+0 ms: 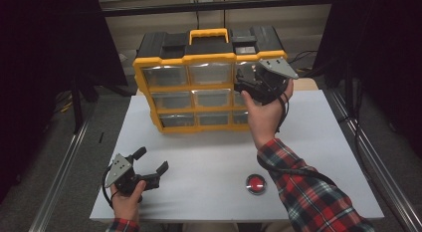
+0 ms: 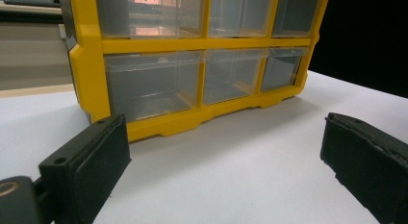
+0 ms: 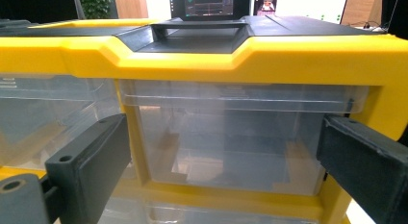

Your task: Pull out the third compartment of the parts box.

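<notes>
A yellow and black organizer [image 1: 199, 87] with clear drawers in three rows stands upright at the back of the white table [image 1: 209, 167]. My right gripper [image 1: 247, 86] is open and held up at the top right drawer [image 3: 231, 137]; its jaws stand wide on either side of that drawer's front. My left gripper [image 1: 149, 162] rests low near the table's front left, open, with nothing between its jaws. In the left gripper view the organizer's lower drawers [image 2: 154, 84] lie ahead of it, some way off.
A round red button [image 1: 256, 183] lies on the table near the front, by the right forearm in a plaid sleeve [image 1: 308, 197]. Metal rails [image 1: 59, 177] run along both sides of the table. Dark curtains hang at left and right.
</notes>
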Tool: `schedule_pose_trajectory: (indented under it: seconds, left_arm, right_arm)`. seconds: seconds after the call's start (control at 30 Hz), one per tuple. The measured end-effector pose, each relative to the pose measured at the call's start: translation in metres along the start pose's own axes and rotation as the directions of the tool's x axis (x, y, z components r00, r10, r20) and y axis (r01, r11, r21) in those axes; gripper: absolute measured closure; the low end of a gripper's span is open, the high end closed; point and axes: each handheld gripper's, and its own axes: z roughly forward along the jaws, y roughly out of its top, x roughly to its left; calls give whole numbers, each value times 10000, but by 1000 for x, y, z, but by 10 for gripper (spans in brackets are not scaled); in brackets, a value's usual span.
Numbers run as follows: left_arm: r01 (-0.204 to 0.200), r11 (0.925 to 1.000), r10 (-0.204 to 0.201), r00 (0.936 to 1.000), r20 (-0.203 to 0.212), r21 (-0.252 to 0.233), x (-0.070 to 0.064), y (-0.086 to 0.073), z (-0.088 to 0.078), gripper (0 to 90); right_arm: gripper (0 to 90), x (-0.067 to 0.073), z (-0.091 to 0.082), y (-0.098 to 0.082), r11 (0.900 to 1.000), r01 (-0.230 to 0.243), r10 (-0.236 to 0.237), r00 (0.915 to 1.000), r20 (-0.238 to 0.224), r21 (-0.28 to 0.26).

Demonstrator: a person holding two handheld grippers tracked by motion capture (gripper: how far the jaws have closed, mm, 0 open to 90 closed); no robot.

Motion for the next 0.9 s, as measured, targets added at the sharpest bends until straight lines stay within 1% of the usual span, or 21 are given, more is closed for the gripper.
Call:
schedule_pose_trajectory:
  seconds: [0.2, 0.33, 0.43, 0.47, 0.5, 0.57, 0.7, 0.8, 0.9]
  left_arm:
    - [-2, 10000, 2, 10000, 11, 1, 0, 0, 0, 32]
    - [10, 10000, -10, 10000, -5, 5, 0, 0, 0, 32]
    - [6, 10000, -6, 10000, -3, 6, 0, 0, 0, 32]
    - [0, 10000, 0, 10000, 1, 11, 0, 0, 0, 32]
    - [6, 10000, -6, 10000, 1, 10, 0, 0, 0, 32]
    - [-9, 10000, 9, 10000, -2, 16, 0, 0, 0, 32]
    - [-24, 10000, 24, 10000, -9, 28, 0, 0, 0, 32]
    - [-19, 10000, 19, 10000, -17, 14, 0, 0, 0, 32]
    - [-20, 10000, 20, 10000, -23, 14, 0, 0, 0, 32]
  right_arm:
    - [41, 1, 1, 1, 10000, -70, 70, 10000, 68, -23]
    - [44, 0, 0, 2, 10000, 0, 1, 9999, 150, -43]
    - [49, 0, -1, 3, 9993, 349, -345, 9989, 316, -125]
    - [49, 0, -1, 3, 9992, 388, -383, 9986, 366, -136]
    - [51, 0, -2, 3, 9984, 560, -555, 9978, 367, -122]
    - [55, 0, -2, 3, 9967, 790, -779, 9956, 518, -197]
    - [58, 0, -3, 5, 9930, 1145, -1123, 9912, 696, -291]
    - [62, 2, -5, 6, 9862, 1605, -1567, 9841, 840, -402]
    - [68, 3, -6, 7, 9771, 2076, -2023, 9745, 974, -472]
